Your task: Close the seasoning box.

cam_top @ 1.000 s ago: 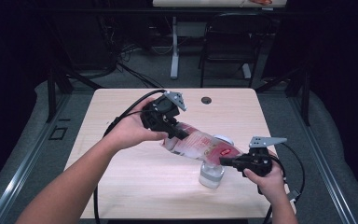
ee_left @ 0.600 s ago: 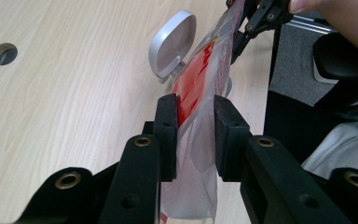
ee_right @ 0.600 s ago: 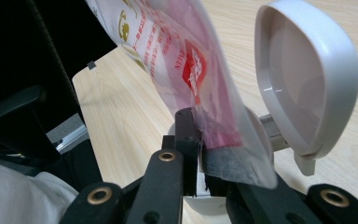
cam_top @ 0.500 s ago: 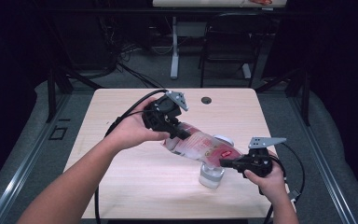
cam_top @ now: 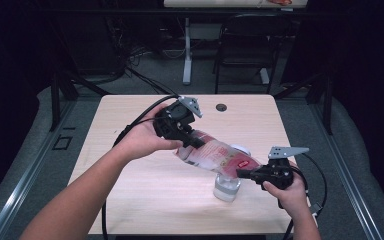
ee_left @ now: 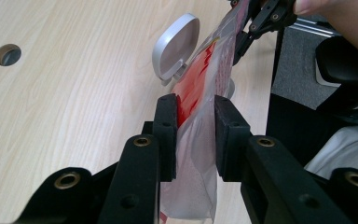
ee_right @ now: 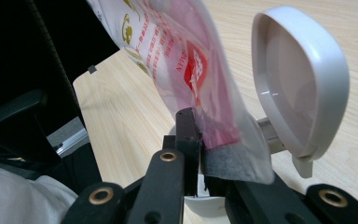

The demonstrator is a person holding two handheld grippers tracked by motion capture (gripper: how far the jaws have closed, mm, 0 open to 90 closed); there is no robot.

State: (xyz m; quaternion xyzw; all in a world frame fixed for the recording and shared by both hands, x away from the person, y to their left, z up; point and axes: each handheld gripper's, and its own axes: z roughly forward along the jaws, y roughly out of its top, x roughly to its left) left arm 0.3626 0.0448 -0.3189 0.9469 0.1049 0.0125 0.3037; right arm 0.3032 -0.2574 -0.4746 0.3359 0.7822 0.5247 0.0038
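The worktop (cam_top: 130, 125) is pale wood grain with a round grommet hole (cam_top: 221, 107) near the middle of its far edge. It stands on grey carpet in a dim room; beyond the far edge are a white desk leg (cam_top: 186, 55), a black chair (cam_top: 242, 50) and loose cables on the floor. Dark metal rails run along the floor on both sides.

A bag (cam_top: 217, 156) hangs in the air above the right half of the worktop, stretched between the two tools and sloping down toward the near right corner. It is clear plastic with a red and pink printed label and small lettering too blurred to read; its near end is a plain see-through strip.

The left gripper (cam_top: 192, 141) pinches the bag's upper end, its black jaws pressed on the clear film in the left gripper view (ee_left: 193, 140). The right gripper (cam_top: 245, 173) pinches the lower end, jaws squeezed on the bag's sealed edge (ee_right: 228, 140). Each tool is held in one hand, left hand (cam_top: 142, 140) and right hand (cam_top: 290, 192), with a black cable trailing off.

Right under the bag's lower end stands a small white container (cam_top: 227, 187) with its hinged lid (ee_right: 298, 93) flipped open, near the worktop's right near part. Whether the bag touches it I cannot tell.
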